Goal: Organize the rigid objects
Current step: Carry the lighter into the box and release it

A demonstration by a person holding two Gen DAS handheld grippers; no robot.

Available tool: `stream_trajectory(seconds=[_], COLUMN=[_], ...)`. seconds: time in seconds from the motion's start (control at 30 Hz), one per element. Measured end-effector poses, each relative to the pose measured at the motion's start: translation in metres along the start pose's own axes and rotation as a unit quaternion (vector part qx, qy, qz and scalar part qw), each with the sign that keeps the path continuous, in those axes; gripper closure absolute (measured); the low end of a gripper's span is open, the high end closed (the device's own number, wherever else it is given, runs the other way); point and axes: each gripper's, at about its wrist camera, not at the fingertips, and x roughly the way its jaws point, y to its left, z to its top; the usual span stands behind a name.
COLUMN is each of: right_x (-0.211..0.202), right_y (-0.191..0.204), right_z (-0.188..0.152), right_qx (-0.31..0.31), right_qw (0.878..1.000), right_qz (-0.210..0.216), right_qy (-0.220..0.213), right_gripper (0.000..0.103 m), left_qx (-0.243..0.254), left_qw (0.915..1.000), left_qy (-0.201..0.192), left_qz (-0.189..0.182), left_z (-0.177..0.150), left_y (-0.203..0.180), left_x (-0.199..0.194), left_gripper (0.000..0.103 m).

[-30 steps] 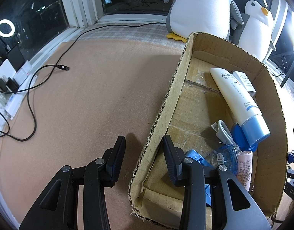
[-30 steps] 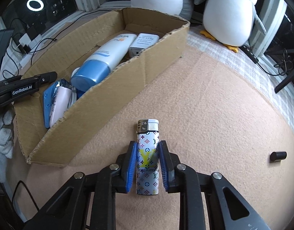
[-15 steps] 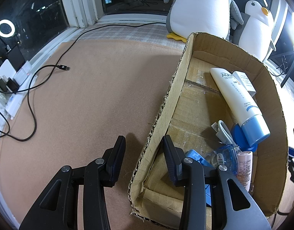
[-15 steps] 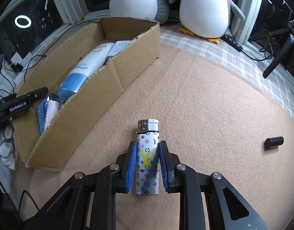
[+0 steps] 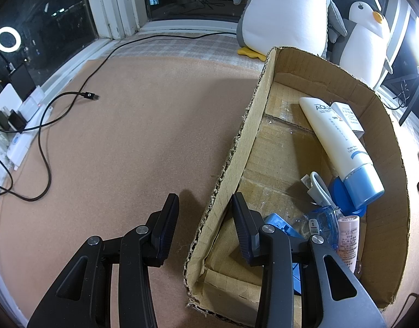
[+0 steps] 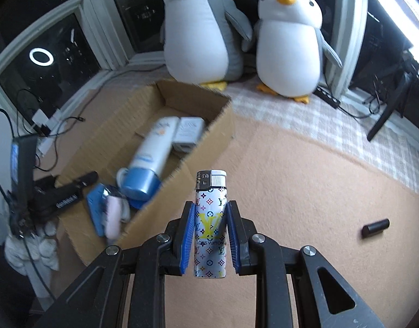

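We saw a lighter (image 6: 210, 225) printed white with multicoloured monogram marks and a yellow logo, capped in black and silver. The right gripper's pads (image 6: 188, 239) were blue. The cardboard box (image 5: 384, 125) was plain brown; in it lay a white tube (image 5: 336, 142) with a blue cap. The mat (image 5: 133, 136) was salmon-tan. The penguin plushes (image 6: 287, 46) were white and grey with orange beaks.

Right gripper (image 6: 209, 235) lifted lighter (image 6: 210, 225) off mat, now above box (image 6: 209, 125) height.
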Motion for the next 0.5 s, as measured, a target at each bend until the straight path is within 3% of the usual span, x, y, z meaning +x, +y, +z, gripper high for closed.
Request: stream_trajectory(seconds=[0.5], right_x=[0.022], right_y=[0.078], right_z=[0.035], right_qx=[-0.065], right_qw=[0.996], right_qz=[0.066], right_qy=[-0.006], right_gripper=[0.082], left_qx=[-0.003], left_qw=[1.0000], left_qy=[0.000], left_qz=[-0.004], left_z=[0.000], left_y=[0.002], left_x=[0.001], left_gripper=[0.065])
